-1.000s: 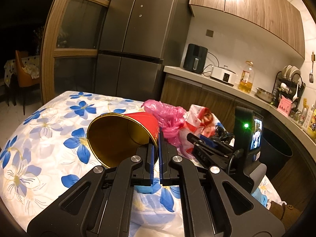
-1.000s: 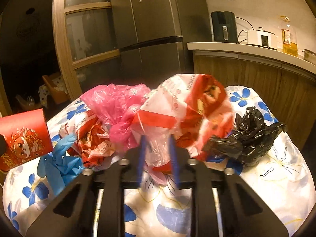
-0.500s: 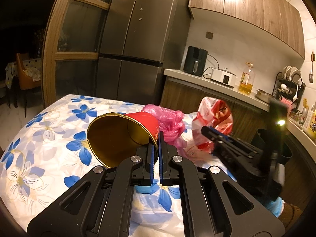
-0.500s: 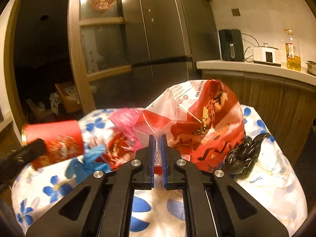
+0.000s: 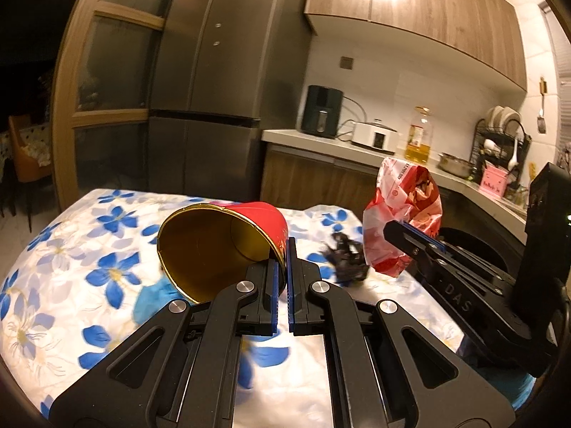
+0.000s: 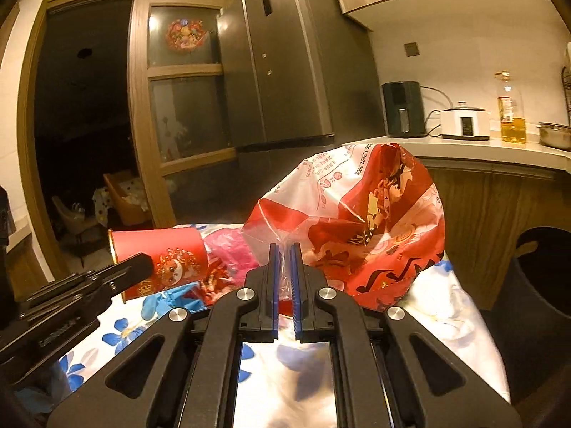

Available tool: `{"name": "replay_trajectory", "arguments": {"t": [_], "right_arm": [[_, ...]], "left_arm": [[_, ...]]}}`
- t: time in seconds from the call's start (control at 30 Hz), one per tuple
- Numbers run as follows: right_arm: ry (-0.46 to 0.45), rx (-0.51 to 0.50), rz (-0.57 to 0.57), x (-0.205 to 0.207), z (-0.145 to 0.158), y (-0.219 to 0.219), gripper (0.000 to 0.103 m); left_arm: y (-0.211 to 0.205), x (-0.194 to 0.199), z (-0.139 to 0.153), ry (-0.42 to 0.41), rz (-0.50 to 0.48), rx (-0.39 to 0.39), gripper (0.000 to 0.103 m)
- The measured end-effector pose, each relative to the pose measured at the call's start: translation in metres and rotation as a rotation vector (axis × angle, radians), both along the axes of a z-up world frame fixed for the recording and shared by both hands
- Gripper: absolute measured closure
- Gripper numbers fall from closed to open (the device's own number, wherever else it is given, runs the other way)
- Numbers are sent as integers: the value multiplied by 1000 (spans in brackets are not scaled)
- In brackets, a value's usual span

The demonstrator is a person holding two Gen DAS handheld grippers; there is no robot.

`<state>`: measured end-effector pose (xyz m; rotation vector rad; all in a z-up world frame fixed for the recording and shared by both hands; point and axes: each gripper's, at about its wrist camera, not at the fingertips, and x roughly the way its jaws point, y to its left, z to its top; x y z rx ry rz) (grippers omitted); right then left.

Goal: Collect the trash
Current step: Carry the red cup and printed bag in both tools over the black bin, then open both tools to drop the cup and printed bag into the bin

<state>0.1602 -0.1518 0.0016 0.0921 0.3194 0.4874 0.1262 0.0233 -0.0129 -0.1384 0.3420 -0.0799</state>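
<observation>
While the red-and-white plastic bag (image 6: pixel 360 228) hangs lifted above the flowered tabletop (image 5: pixel 64 285), the right tongs (image 6: pixel 284 249) are clenched on its clear edge. Beside it, the left tongs (image 5: pixel 282 249) pinch the rim of a red paper cup (image 5: pixel 217 242), gold inside, with a crumpled black bag (image 5: pixel 344 260) lying between them.

The cup (image 5: pixel 221 242) is lying sideways over the table (image 5: pixel 71 249), the crumpled bag (image 5: pixel 344 258) sitting right of it, the printed bag (image 5: pixel 401 214) hanging beyond
</observation>
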Motion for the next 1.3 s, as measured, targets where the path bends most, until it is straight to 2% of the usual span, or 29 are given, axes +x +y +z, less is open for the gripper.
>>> {"name": "replay_trajectory", "arguments": {"t": [0.5, 0.87, 1.0, 1.3], "right_arm": [[-38, 21, -236, -16, 16, -115, 96], [-48, 49, -443, -14, 17, -202, 96], [-32, 59, -479, -9, 12, -224, 96], [-1, 56, -496, 5, -1, -243, 96]], "left_arm": [[-117, 35, 18, -47, -218, 53, 100], [-201, 56, 23, -98, -382, 73, 100], [-226, 69, 22, -98, -433, 59, 100], [-266, 95, 13, -80, -502, 47, 100]]}}
